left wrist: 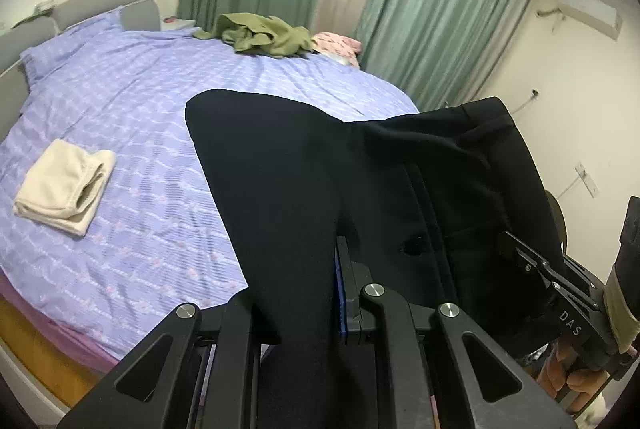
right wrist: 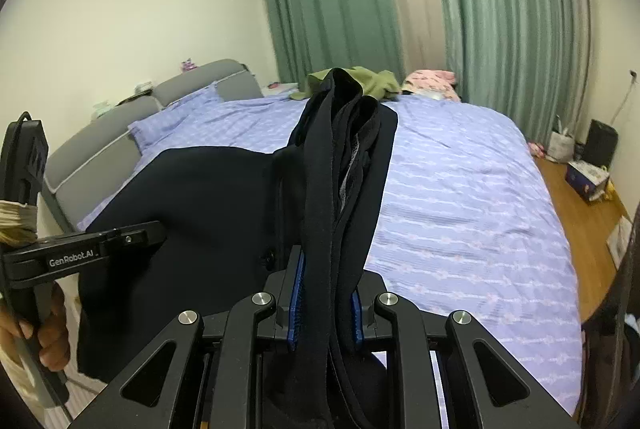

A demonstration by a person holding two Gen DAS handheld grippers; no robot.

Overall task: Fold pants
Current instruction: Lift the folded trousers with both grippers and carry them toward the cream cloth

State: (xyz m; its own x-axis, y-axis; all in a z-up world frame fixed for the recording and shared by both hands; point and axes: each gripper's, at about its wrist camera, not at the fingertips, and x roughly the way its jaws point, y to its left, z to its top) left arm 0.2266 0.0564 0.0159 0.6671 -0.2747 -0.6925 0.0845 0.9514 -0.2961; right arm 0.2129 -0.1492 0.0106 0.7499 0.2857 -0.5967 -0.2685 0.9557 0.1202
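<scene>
Black cloth fills the foreground of both wrist views: the pants hang pinched in both grippers, lifted above the bed. Nearly closed, the left gripper has its fingers clamped on a single broad fold of the fabric. Likewise almost closed, the right gripper has its fingers squeezing a thicker bunch of several layers, which looks like the waistband end, with a button visible just beside it.

As a judgement, the folding is at an early stage: the pants are picked up and spread between the two grippers, but no neat fold is laid on the bed yet. Laying them flat, folding them over and smoothing them all seem left to do.

From gripper to gripper the pants' top edge runs roughly sideways, while the cloth drapes away and down toward the bed, so their long axis appears to hang downward from the held edge. Where the leg ends are cannot be told.

A folded cream towel and a crumpled green garment lie on the bed, well apart from the pants.
</scene>
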